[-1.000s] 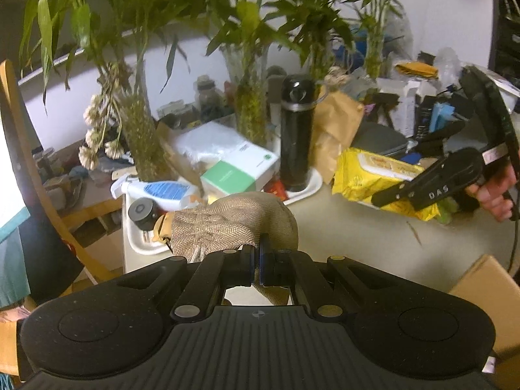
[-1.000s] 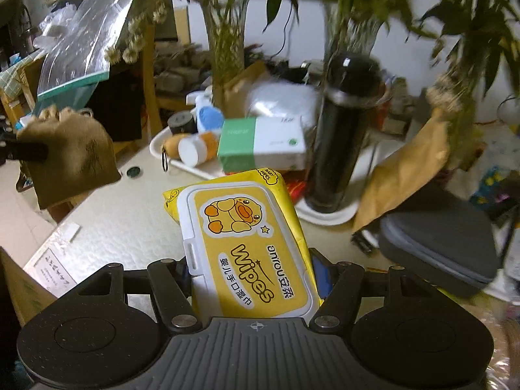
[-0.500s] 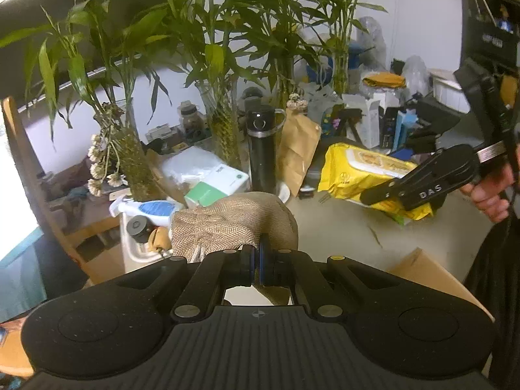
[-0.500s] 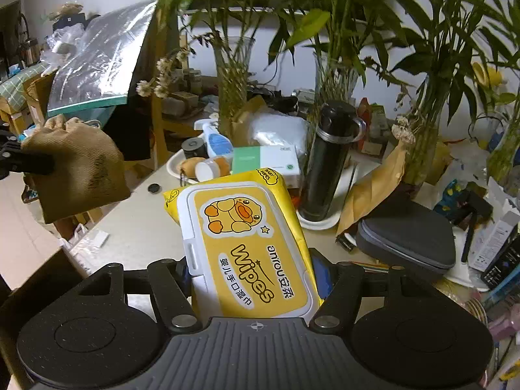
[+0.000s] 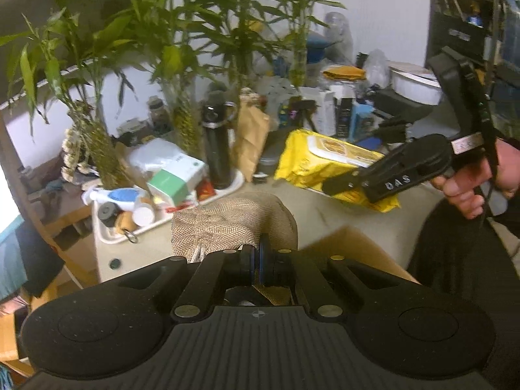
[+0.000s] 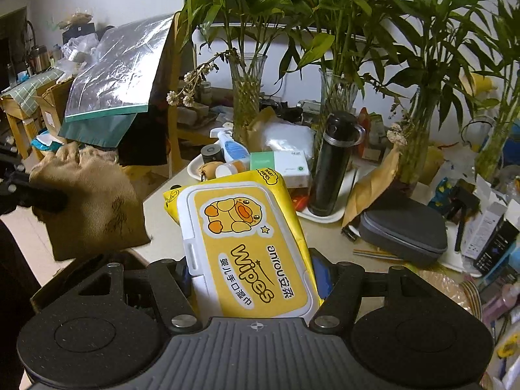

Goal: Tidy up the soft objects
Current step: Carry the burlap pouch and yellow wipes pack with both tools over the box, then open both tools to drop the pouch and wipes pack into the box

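My left gripper (image 5: 258,260) is shut on a tan burlap pouch (image 5: 234,224) and holds it in the air at the table's near edge. The pouch also shows at the left of the right wrist view (image 6: 94,204). My right gripper (image 6: 253,276) is shut on a yellow pack of wipes (image 6: 240,237) with a duck on its white lid, held above the table. In the left wrist view the wipes pack (image 5: 328,165) and the right gripper (image 5: 344,183) are at the right, held by a hand.
A cardboard box (image 5: 354,253) sits below the grippers at the table's (image 5: 325,214) edge. Behind stand a black flask (image 6: 331,165), vases of bamboo (image 6: 247,97), a white tray (image 5: 110,234) of bottles, a green-white box (image 6: 279,165), a grey case (image 6: 403,230).
Both grippers have pulled back and risen from the table with their loads. The cardboard box has come into view under them.
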`<state>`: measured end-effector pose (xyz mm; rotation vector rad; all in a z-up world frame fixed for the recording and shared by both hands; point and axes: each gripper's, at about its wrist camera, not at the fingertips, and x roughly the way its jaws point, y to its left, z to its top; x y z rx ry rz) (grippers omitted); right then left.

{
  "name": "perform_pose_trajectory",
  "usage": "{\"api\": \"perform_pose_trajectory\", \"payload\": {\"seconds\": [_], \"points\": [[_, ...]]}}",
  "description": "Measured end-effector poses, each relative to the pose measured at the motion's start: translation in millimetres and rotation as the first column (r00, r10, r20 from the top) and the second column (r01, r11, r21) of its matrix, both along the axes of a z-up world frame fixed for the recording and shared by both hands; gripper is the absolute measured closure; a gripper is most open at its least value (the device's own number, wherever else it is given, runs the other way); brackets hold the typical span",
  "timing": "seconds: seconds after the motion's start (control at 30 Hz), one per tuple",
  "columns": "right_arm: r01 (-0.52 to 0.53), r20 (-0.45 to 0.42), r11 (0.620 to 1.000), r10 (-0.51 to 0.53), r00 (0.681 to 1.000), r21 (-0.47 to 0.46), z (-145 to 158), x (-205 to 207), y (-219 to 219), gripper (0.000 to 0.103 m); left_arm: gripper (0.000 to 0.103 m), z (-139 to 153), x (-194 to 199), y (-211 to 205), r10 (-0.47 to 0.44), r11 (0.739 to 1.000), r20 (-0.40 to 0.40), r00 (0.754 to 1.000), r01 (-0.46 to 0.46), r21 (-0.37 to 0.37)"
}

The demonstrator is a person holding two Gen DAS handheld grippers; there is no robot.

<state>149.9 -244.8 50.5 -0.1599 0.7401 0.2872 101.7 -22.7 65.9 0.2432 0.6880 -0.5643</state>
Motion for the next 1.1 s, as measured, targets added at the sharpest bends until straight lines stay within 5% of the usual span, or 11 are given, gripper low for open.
{"api": "perform_pose_trajectory", "payload": {"seconds": [0.37, 0.43, 0.5, 0.57, 1.1], "points": [[0.013, 0.02, 1.0, -0.014, 1.0, 0.029, 8.0, -28.4, -4.2, 0.034, 0.097, -26.4, -22.4, -23.4, -0.118, 0.993, -0.103, 0.988, 0.117, -0.014], [0.019, 0.02, 0.999, -0.02, 1.0, 0.037, 7.5, -32.5, -5.5, 0.034, 0.083, -42.0, -25.5, -33.1, -0.12, 0.99, -0.12, 0.986, 0.127, 0.056], [0.024, 0.015, 0.999, -0.025, 1.0, 0.044, 5.9, -35.6, -6.4, 0.034, 0.056, -53.2, -28.4, -36.7, -0.097, 0.989, -0.119, 0.988, 0.109, 0.103], [0.031, 0.01, 0.998, -0.031, 0.999, 0.047, 3.6, -39.5, -7.1, 0.034, 0.05, -60.8, -31.8, -34.7, -0.084, 0.99, -0.124, 0.989, 0.097, 0.106], [0.096, -0.072, 0.986, -0.087, 0.994, 0.138, -14.4, -55.6, -4.6, 0.034, 0.048, -59.3, -50.6, 10.1, 0.115, 0.993, -0.178, 0.977, -0.117, -0.003]]}}
